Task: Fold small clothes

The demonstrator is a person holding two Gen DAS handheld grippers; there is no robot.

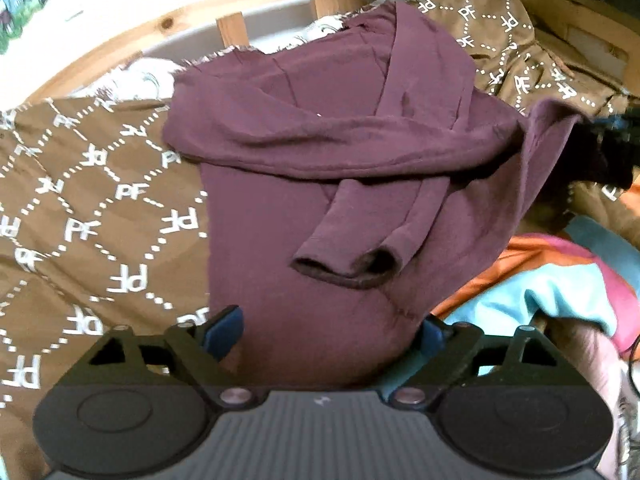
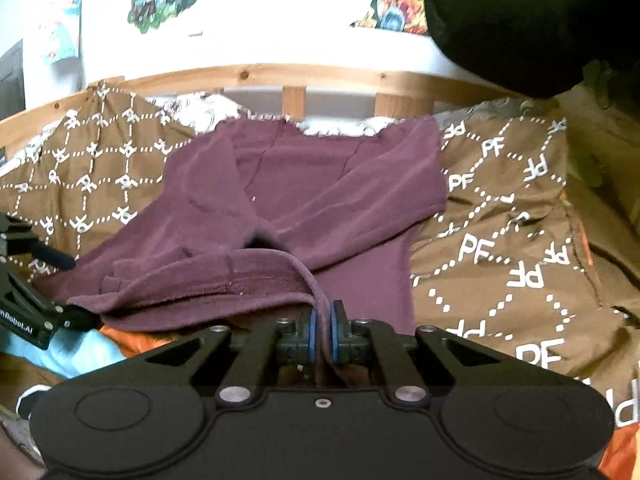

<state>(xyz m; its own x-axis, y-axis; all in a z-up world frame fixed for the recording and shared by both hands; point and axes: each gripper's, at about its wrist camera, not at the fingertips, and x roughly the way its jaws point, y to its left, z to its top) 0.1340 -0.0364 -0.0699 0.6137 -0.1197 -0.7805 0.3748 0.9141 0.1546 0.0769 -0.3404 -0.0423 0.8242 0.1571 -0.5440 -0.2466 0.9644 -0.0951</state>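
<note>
Right wrist view: my right gripper [image 2: 324, 316] has its fingers pinched tight on the hem of the maroon long-sleeved top [image 2: 304, 184], low in the frame's centre. The top lies on the brown PF-patterned bedspread [image 2: 520, 240]. On the left wrist view, my left gripper [image 1: 332, 332] stands wide, the hem between its fingers, unpressed.

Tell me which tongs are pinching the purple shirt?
The right tongs. Their blue pads are squeezed shut on the purple shirt at its hem. The left tongs stand wide open, with the shirt lying loose between them.
</note>
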